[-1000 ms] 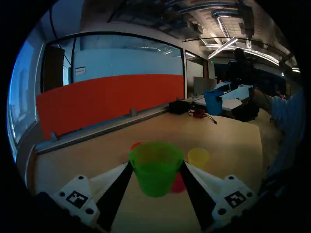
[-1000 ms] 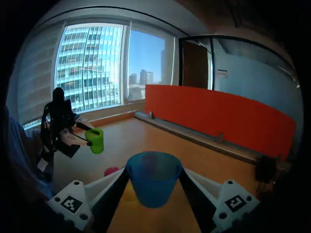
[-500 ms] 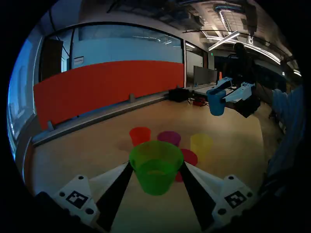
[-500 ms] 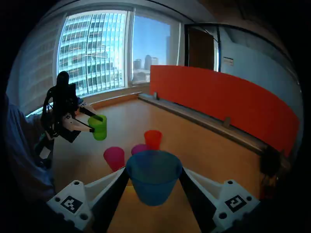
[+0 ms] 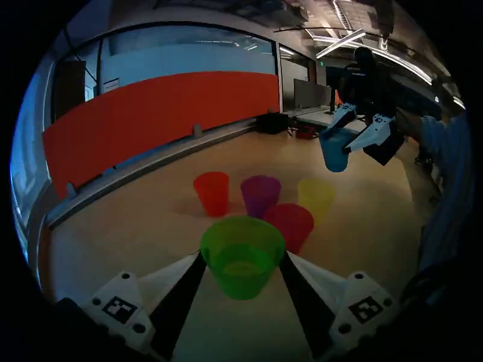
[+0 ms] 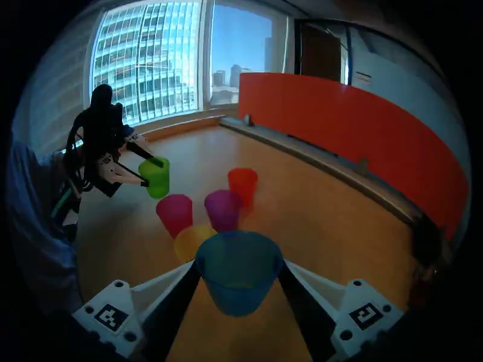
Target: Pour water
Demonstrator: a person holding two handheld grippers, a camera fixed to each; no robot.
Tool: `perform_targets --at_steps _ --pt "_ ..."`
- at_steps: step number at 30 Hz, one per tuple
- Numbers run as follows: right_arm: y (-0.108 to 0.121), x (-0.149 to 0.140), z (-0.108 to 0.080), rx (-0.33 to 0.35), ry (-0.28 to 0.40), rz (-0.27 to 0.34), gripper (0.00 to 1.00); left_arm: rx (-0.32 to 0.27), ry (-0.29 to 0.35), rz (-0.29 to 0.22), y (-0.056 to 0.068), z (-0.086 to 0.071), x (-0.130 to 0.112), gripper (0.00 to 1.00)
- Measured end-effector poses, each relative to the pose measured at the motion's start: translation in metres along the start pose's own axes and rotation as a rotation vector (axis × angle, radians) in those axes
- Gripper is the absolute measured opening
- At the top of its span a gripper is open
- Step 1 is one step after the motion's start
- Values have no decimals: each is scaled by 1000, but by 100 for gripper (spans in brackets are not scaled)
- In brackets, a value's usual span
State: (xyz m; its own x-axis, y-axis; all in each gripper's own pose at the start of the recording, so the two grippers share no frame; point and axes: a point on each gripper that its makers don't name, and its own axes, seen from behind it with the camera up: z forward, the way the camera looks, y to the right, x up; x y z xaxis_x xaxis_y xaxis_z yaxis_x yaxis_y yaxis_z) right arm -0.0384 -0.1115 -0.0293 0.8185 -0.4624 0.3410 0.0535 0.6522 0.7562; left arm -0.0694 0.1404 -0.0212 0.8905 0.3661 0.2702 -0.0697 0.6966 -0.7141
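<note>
In the left gripper view, the left gripper [image 5: 243,258] holds a translucent green cup [image 5: 243,274] upright above the wooden table [image 5: 121,226]. Its two fingers [image 5: 181,286] press on the cup's opposite sides. A paler band shows low inside the cup, but whether that is water cannot be made out.

Beyond it, four empty-looking cups stand close together on the table: an orange cup [image 5: 212,193], a purple cup [image 5: 261,195], a yellow cup [image 5: 317,198] and, nearest, a pink cup [image 5: 290,222]. The green cup's rim and one finger hide the pink cup's base.

Farther off to the right, the right gripper [image 5: 347,134] pinches a blue cup [image 5: 334,152] in the air above the table. The hand behind it is lost in shadow, and a pale blue sleeve [image 5: 447,181] is cut off at the edge. An orange partition [image 5: 157,114] runs behind the table.

In the right gripper view, the blue cup sits clamped between that gripper's fingers, and its contents cannot be judged through the tinted wall. It covers the lower part of the yellow cup. The left gripper carries the green cup just beside the pink cup, with its mechanism dark against a bright window [image 6: 151,60].
</note>
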Motion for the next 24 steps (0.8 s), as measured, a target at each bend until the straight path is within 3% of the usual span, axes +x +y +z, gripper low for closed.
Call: perform_targets --at_steps 24 --pt "1 -37 26 7 -79 15 92 -41 -83 22 5 24 -29 85"
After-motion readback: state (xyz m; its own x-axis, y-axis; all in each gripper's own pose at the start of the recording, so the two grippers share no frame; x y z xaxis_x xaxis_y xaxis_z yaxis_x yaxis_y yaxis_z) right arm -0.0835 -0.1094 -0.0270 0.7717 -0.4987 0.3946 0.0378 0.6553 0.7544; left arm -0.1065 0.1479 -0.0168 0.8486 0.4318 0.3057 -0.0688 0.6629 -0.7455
